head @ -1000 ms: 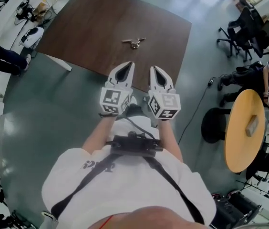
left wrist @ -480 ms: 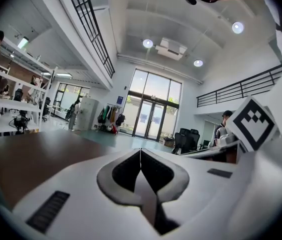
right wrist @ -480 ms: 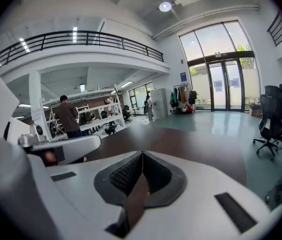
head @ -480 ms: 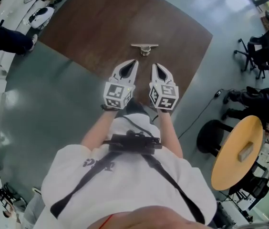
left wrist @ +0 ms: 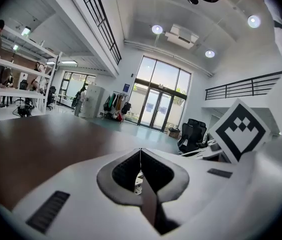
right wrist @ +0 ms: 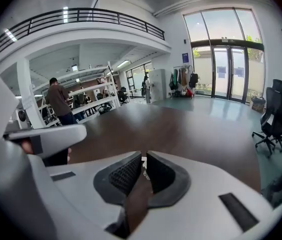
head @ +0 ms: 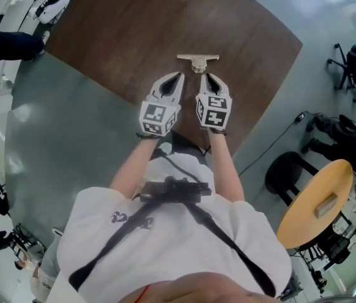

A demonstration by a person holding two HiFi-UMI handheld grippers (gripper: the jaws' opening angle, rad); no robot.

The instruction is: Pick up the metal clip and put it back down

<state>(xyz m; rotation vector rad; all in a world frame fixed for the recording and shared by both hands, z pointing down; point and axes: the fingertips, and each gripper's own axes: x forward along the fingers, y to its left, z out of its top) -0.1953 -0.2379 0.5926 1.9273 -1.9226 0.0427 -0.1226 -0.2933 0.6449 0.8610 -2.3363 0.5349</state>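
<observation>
We note the small silver metal clip [head: 197,60] lying untouched on the dark brown wooden bench [head: 121,30]. Just short of the clip we hold the left hand-held gripper [head: 178,76] and the right hand-held gripper [head: 205,76], both with jaws together and empty. We judge this an approach, and the jaws must part before any grasp.

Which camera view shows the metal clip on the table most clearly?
The head view: the metal clip lies whole on the brown table. Each gripper view shows at most a pale sliver of it, mostly hidden behind its own jaws.

Grey-green floor [head: 58,137], round yellow table [head: 298,223], black chairs [right wrist: 273,109], tall windows [right wrist: 226,59]
</observation>
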